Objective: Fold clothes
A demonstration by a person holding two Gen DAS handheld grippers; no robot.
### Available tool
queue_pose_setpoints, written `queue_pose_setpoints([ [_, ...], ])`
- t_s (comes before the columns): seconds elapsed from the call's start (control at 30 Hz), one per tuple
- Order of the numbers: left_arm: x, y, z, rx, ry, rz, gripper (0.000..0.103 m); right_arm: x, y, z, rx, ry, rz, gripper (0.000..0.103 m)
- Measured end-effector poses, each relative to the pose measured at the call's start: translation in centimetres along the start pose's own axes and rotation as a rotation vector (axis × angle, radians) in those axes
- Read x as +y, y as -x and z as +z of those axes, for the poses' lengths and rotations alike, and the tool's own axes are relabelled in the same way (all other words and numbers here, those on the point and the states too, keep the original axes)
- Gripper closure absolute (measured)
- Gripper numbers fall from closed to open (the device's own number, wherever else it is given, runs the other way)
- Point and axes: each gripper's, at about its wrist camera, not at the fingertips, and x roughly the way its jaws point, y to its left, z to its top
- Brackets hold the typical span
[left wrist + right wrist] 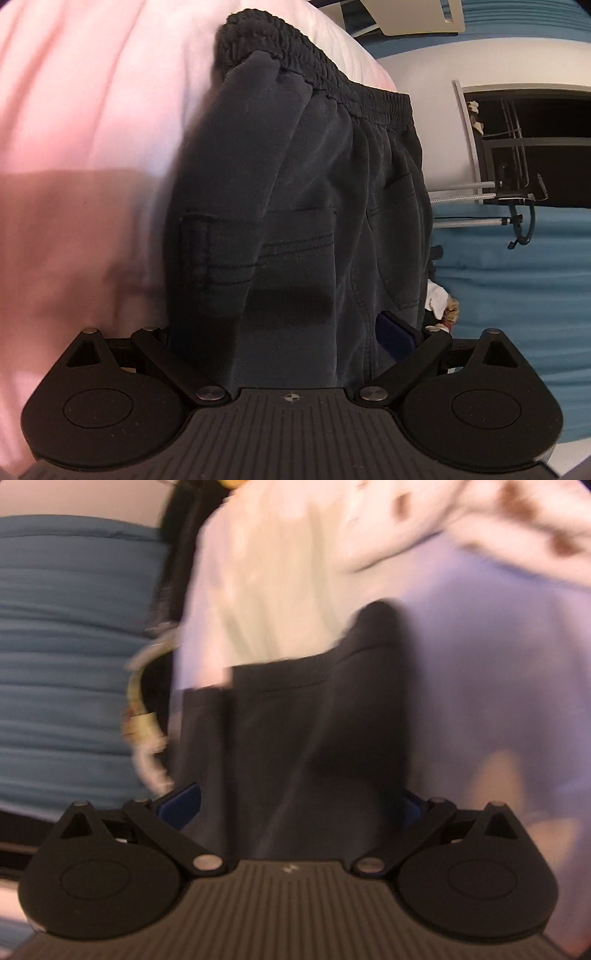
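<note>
Left wrist view: the left gripper [291, 332] had its jaws spread wide, with the dark navy cotton shorts with an elastic waistband [295, 206] lying between them. One blue pad [395, 332] showed at the right edge of the cloth; the other was hidden behind the fabric, so I couldn't tell whether the pads pressed or the cloth just sat loose in the gap. The shorts lay on the pale pink-white bedsheet [92, 147], already doubled once, waistband at the far end. To do this step well, I'd judge: take both layers deep in the jaws, keep the edges aligned, and pull the fold flat before letting go.

Count here: one pair of shorts, one sheet, one blue pleated curtain [517, 277], one black clamp stand [517, 199].

Right wrist view: blurred. The right gripper [299, 805] also stood wide, blue pads [181, 805] at both sides of the same dark cloth [295, 720]; whether it pinched, I couldn't tell. Match the height of the other hand so the hem ends stay level.

Count: one dark garment, one white garment with brown spots [480, 520], and a dark heap at the left that was too smeared to count.
</note>
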Motion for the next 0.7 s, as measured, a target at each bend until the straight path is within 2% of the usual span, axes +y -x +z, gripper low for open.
queue_pose_setpoints([
  [0.17,1.1,1.4,0.6,-0.079,0.094,-0.090,0.007,-0.4,0.8,-0.1,-0.038,-0.079,0.065,0.002],
  [0.27,1.2,2.0,0.7,-0.102,0.103,-0.143,0.007,0.6,1.7,-0.6,-0.094,-0.008,0.047,0.005],
  [0.37,1.1,2.3,0.8,-0.111,0.102,-0.184,0.007,1.5,2.1,-1.4,-0.112,0.055,0.067,0.005],
  [0.47,0.6,2.3,0.8,-0.107,0.084,-0.208,0.016,2.0,2.5,-1.7,-0.130,0.106,0.061,0.005],
  [0.57,-0.1,2.5,0.5,-0.107,0.033,-0.220,0.023,2.5,3.1,-2.0,-0.134,0.140,0.152,0.007],
  [0.63,-0.2,2.4,0.5,-0.107,0.016,-0.202,0.024,3.1,3.0,-2.1,-0.143,0.179,0.177,0.007],
  [0.7,0.2,2.4,0.6,-0.110,0.027,-0.186,0.024,2.8,2.6,-2.0,-0.131,0.169,0.151,0.007],
])
